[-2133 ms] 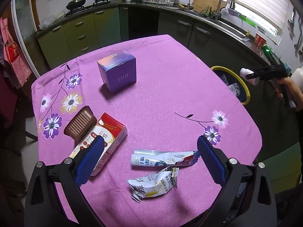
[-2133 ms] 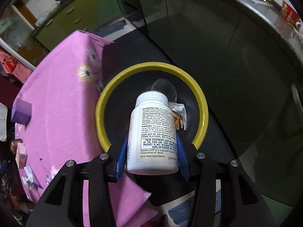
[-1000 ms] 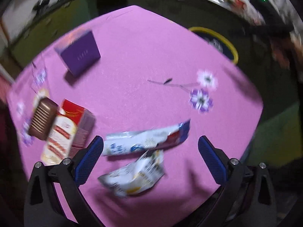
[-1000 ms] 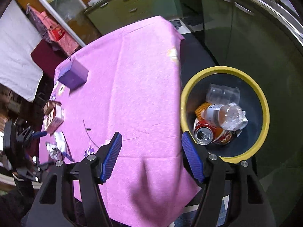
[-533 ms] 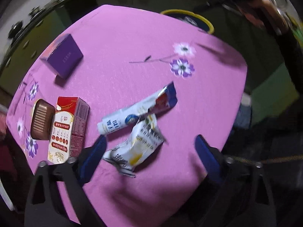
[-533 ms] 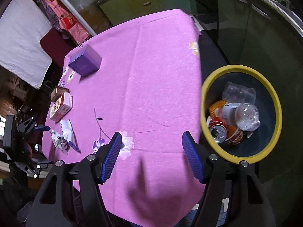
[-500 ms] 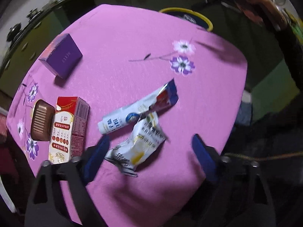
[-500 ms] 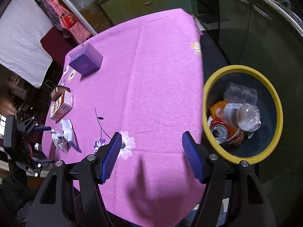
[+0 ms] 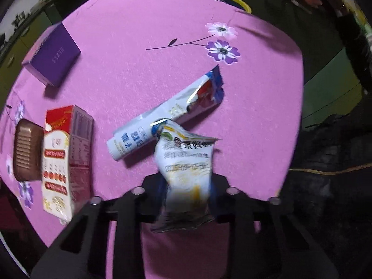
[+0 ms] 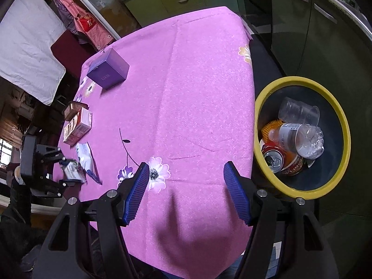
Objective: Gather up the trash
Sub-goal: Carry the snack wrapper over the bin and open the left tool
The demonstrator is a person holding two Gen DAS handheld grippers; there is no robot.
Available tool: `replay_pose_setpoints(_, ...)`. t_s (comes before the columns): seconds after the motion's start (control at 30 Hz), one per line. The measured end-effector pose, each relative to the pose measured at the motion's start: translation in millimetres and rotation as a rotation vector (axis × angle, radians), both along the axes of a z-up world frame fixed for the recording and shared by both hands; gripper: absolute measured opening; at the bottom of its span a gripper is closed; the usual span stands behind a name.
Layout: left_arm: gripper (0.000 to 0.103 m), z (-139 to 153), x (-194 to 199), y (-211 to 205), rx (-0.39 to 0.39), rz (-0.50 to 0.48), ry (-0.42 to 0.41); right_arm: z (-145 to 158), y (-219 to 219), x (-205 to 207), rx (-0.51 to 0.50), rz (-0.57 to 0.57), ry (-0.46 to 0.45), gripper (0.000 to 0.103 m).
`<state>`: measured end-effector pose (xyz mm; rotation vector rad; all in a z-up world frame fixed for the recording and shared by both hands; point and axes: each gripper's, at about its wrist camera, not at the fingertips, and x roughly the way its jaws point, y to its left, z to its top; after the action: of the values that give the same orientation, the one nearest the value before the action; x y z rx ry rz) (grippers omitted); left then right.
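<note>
The left tool [image 9: 187, 186] is closing on a crumpled white and yellow snack wrapper [image 9: 184, 162], which sits between its jaws just beside the long white and blue foil packet [image 9: 162, 116] on the pink flowered tabletop [image 9: 144, 46]. The right tool [image 10: 188, 193] hangs spread and empty, near the yellow-rimmed black bin [image 10: 341, 121].

Both views are bent by fisheye distortion, with corners darkened. The left wrist view is dim and smeared by motion blur, worst on the crumpled wrapper [image 9: 186, 174]. The right wrist view is sharper and evenly lit; a soft shadow is cast on the pink tablecloth [image 10: 186, 93] between the jaws.
</note>
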<state>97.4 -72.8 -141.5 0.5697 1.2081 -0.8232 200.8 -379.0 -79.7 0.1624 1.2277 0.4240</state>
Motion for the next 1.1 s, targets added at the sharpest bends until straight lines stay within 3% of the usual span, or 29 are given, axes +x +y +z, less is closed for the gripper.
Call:
replay_pose_setpoints(0.13,0.027,16.9,-3.7,2.8,-0.074,0.021,0.026,-1.1,2.9,0.0,0.014,0.010,-0.003,0.066)
replay_pose_setpoints(0.27,0.027,47.7,-2.9,-8.4,-0.135,0.027,-0.007,5.0,-3.0,-4.6,0.022,-0.002,-0.025,0.066)
replay_pose_setpoints(0.4,0.028,86.8,10.9,-55.4,-0.189,-0.034,-0.046,22.3,-30.5,-17.8,-0.012,-0.079,-0.086,0.066)
replay_pose_setpoints(0.57,0.028,107.2,46.4,-145.9,-0.228,-0.124,-0.047,39.8,-85.4,-45.2,-0.017,-0.217,-0.145,0.067)
replay_pose_setpoints(0.7,0.029,101.0,84.6,-225.8,-0.241,-0.180,-0.042,38.1,-126.8,-71.1,0.000,-0.309,-0.157,0.068)
replay_pose_setpoints(0.87,0.029,61.3,134.1,-322.7,-0.194,-0.210,-0.016,25.3,-162.9,-93.6,0.030,-0.377,-0.142,0.068)
replay_pose_setpoints(1.1,0.029,12.9,158.4,-379.2,-0.086,-0.253,-0.065,4.6,-199.9,-107.7,0.069,-0.437,-0.117,0.068)
